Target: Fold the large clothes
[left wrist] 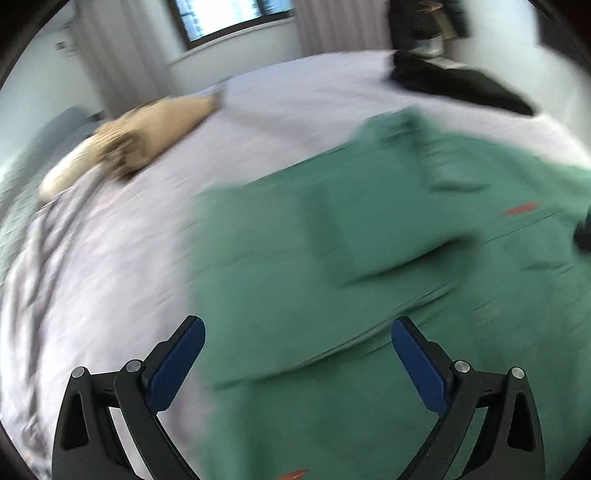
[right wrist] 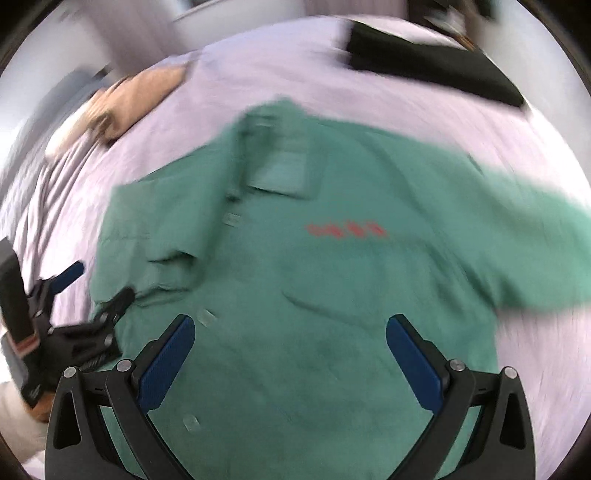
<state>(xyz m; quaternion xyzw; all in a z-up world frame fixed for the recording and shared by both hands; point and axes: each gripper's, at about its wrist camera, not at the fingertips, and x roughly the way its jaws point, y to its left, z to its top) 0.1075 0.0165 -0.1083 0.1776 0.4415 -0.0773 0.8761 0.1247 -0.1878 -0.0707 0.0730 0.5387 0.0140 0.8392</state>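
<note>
A tan garment (left wrist: 147,129) lies crumpled at the far left of the bed (left wrist: 110,258), well apart from the work, with grey curtains (left wrist: 122,55) and a window (left wrist: 221,18) behind it. The pale lilac sheet is wrinkled along its left side. The left gripper (left wrist: 297,336) hovers over the left edge of the green shirt (right wrist: 295,258), its fingers (left wrist: 184,350) released and spread wide with nothing between them. The shirt lies spread in the middle of the bed, front up, with red lettering (right wrist: 345,230) on the chest and one sleeve (right wrist: 535,240) stretched out to the right. The right gripper (right wrist: 290,336) hangs above the shirt's lower front, fingers likewise released and empty. A black garment (right wrist: 436,70) lies at the far right corner, clear of the shirt. Both views are blurred.
</note>
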